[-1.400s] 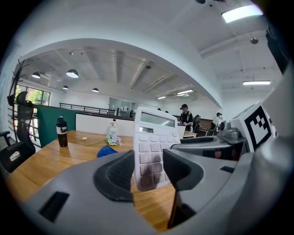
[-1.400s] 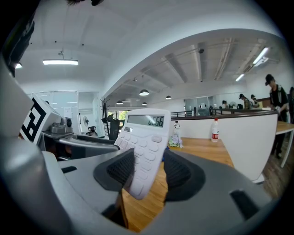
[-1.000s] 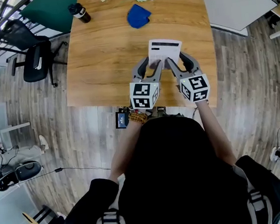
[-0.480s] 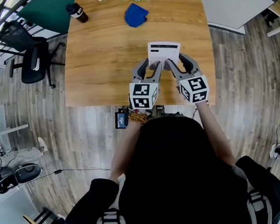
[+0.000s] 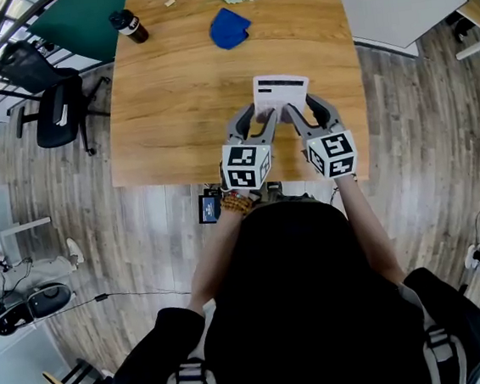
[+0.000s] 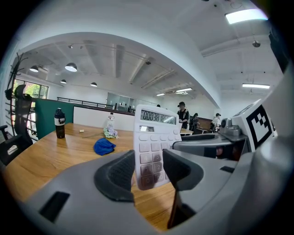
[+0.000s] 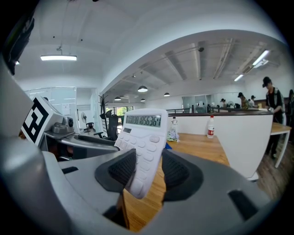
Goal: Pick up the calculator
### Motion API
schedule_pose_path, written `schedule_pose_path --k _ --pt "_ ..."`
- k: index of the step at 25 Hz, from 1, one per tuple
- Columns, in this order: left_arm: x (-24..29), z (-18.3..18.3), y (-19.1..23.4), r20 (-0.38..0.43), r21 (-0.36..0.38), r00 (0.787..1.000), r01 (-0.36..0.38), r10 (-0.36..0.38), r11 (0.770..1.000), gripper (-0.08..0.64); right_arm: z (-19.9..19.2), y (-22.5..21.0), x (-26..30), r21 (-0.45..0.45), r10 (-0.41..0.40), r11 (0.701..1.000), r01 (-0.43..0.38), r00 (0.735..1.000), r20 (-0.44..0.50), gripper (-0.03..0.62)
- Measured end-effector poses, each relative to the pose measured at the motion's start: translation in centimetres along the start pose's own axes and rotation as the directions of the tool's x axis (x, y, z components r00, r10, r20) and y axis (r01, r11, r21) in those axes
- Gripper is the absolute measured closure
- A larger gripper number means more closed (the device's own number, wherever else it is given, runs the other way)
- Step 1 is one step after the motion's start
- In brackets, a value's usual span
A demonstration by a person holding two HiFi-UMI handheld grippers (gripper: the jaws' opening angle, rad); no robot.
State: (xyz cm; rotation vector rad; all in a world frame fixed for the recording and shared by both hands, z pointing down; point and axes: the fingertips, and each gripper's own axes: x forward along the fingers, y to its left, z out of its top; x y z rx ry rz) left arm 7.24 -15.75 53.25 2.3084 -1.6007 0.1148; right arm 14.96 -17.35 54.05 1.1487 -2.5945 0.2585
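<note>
The calculator (image 5: 280,90) is up off the worktop (image 5: 170,92), at 12 o'clock from both tongs, long side running 6 to 12. Left tongs (image 5: 263,116) hold its near left corner. Right tongs (image 5: 301,110) have just squeezed onto the right corner.

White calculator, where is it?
Head view, centre-right: the white calculator is held above the wooden table's near half, clamped by the left hand-held gripper and the right hand-held gripper, whose jaws have just been closing on it.

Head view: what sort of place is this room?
Probably an open-plan office: a large wooden table, a black swivel chair near it, and a white calculator.
</note>
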Motion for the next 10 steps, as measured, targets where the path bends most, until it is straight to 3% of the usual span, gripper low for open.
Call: schedule_pose_path --k 10 --pt "0.8 -1.6 0.1 -0.042 -0.018 0.999 0.002 -0.002 1.0 0.344 -1.4 -0.6 0.7 0.001 0.007 1.0 -0.007 0.999 -0.051 0.417"
